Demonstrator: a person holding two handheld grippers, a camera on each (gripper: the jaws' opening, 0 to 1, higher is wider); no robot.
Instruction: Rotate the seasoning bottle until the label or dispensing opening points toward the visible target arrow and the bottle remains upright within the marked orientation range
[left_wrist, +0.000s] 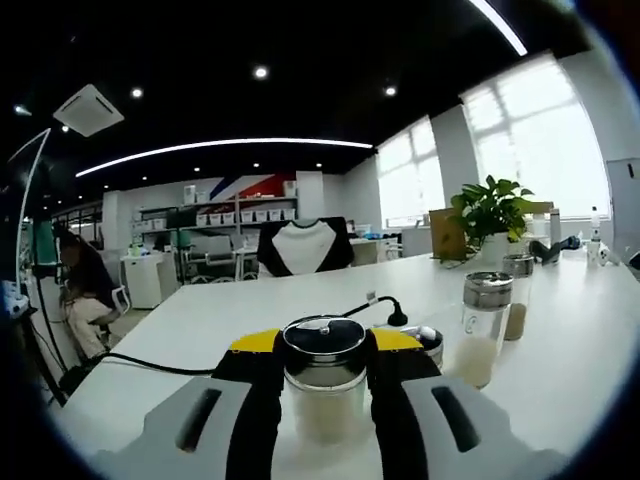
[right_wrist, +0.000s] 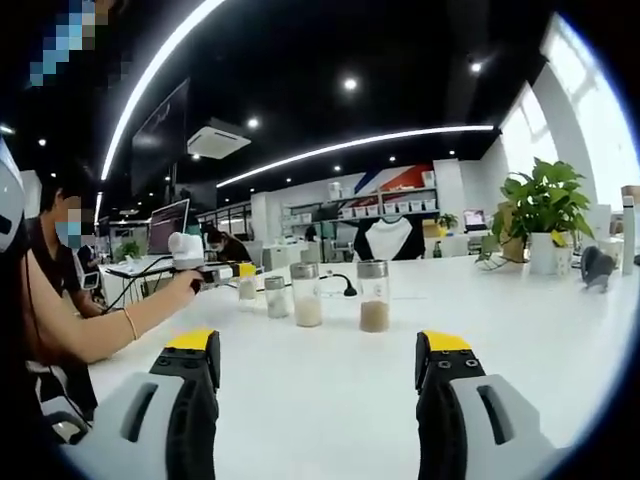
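A clear glass seasoning bottle (left_wrist: 323, 395) with a black lid and pale contents stands upright on the white table (left_wrist: 220, 320), and my left gripper (left_wrist: 325, 342) is shut on it. In the right gripper view the same left gripper (right_wrist: 205, 272) is seen at the far left of the table, held in a person's hand, with the bottle (right_wrist: 246, 288) between its yellow tips. My right gripper (right_wrist: 318, 342) hovers open over bare table (right_wrist: 330, 400), well short of the bottles.
Three more jars stand to the right: a small one (left_wrist: 431, 346) (right_wrist: 275, 297), a silver-lidded one with whitish powder (left_wrist: 484, 328) (right_wrist: 306, 296) and one with brown powder (left_wrist: 517, 296) (right_wrist: 373, 296). A black cable (left_wrist: 372, 303) lies behind. A potted plant (left_wrist: 490, 215) stands far right.
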